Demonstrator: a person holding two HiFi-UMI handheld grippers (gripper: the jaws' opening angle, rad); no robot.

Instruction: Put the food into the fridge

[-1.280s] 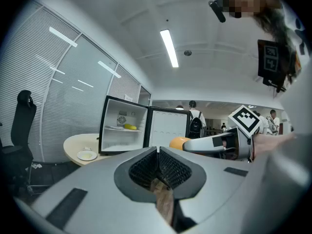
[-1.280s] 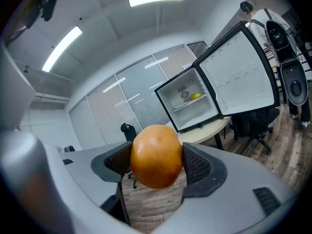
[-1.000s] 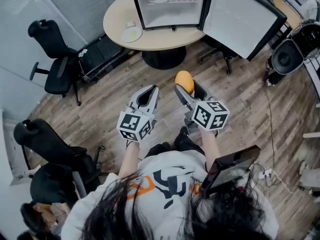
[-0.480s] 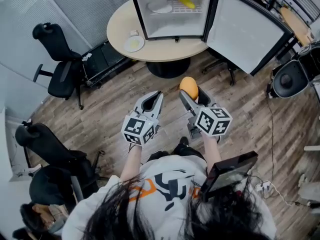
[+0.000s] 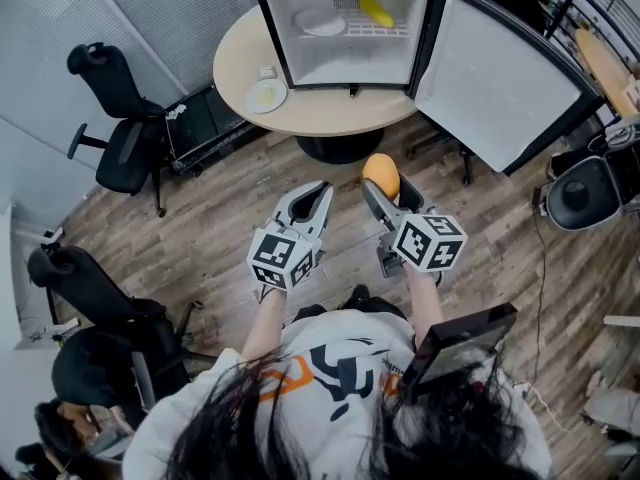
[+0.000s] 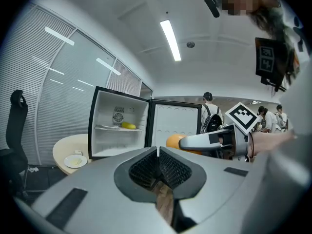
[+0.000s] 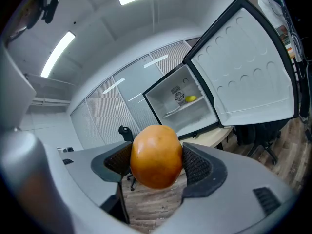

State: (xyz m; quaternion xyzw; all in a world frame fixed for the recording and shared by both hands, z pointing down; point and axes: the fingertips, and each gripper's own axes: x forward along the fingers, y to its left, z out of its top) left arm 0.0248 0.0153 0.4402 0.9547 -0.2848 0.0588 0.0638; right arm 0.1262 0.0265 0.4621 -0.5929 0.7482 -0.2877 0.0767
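A small fridge [image 5: 340, 68] stands open on a round table [image 5: 320, 113], its door [image 5: 500, 73] swung to the right. On its shelf lie a yellow fruit [image 5: 377, 10] and a white plate [image 5: 322, 21]. My right gripper [image 5: 385, 183] is shut on an orange fruit [image 5: 380, 175] over the wooden floor, short of the table. In the right gripper view the orange fruit [image 7: 156, 156] fills the gap between the jaws, with the fridge [image 7: 183, 106] beyond. My left gripper [image 5: 308, 200] hangs beside it, shut and empty. In the left gripper view its jaws meet, with the fridge [image 6: 119, 126] ahead.
A small plate [image 5: 266, 95] with yellow food sits on the table left of the fridge. Two black office chairs [image 5: 115, 128] [image 5: 95, 293] stand at the left, a round black speaker [image 5: 585, 193] at the right. People [image 6: 210, 116] stand in the background.
Both grippers and the fruit have moved a little toward the fridge, which now shows more fully at the top of the head view. Neither gripper's hold has changed.
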